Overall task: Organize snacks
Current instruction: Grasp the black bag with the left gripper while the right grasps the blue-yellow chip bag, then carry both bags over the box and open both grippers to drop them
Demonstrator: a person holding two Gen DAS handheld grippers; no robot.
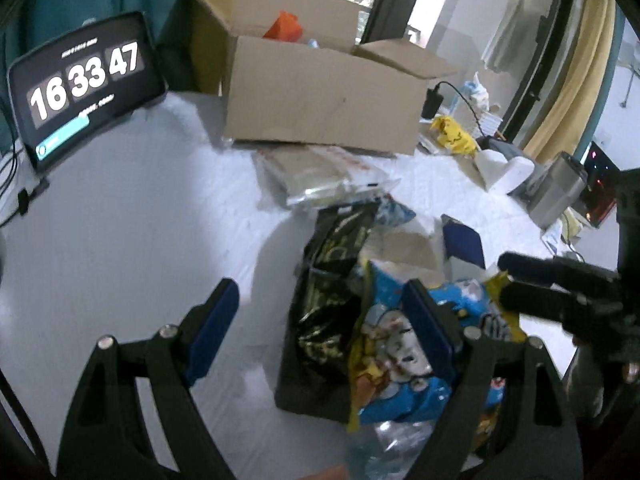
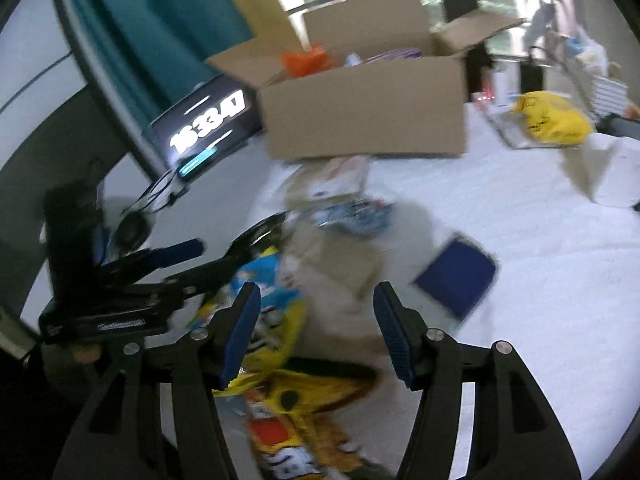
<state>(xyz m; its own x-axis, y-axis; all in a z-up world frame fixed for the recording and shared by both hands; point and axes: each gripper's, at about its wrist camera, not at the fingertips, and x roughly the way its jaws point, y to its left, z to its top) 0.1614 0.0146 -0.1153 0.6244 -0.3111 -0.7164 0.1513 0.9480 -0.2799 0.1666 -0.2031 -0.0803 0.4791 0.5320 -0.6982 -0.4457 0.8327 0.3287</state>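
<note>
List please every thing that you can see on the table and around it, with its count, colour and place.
cardboard box: one, brown, open, at the back of the table
orange pack: one, inside the box
clock screen: one, black with white digits, back left
clear flat packet: one, in front of the box
black snack bag: one, black and gold, middle
blue snack bag: one, blue and yellow, right of the black bag
yellow snack bag: one, near edge
dark blue box: one, right of the pile
yellow bag: one, far right
left gripper: fingers open, above the pile
right gripper: fingers apart, nothing between
</note>
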